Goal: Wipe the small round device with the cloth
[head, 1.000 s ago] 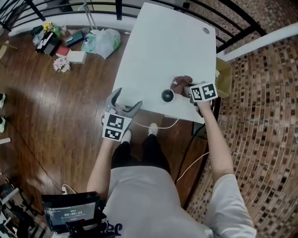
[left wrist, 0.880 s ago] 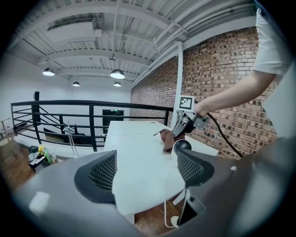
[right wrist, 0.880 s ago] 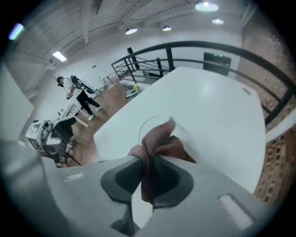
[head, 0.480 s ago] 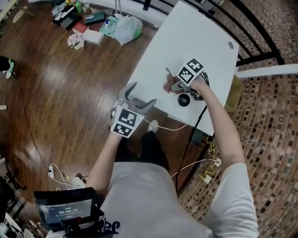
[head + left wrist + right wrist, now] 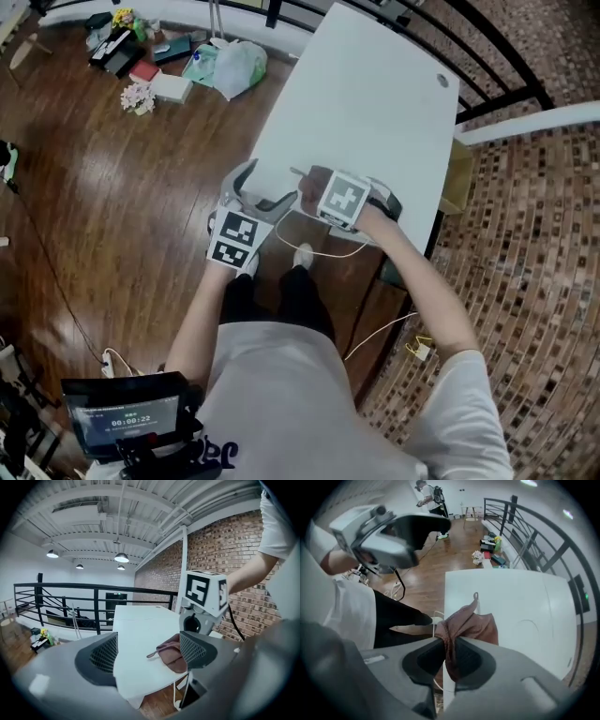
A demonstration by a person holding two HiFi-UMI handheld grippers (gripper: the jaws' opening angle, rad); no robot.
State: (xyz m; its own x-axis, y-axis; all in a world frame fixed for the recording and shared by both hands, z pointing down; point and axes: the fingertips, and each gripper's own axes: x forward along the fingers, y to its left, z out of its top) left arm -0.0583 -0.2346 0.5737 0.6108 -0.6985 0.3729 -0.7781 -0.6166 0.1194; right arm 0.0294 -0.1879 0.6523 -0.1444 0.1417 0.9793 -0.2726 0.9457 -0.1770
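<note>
Right gripper (image 5: 449, 654): you clamp the cloth (image 5: 471, 623) for wiping, over the table's (image 5: 511, 597) near edge.
Left gripper (image 5: 147, 652): wide apart, holding nothing.

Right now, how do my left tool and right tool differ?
The left tool has its jaws apart, gripping nothing; the right tool is shut on the brown cloth. The left tool is at the table's near left corner; the right tool is farther right along that edge. Both share the same grey two-jaw build.
</note>
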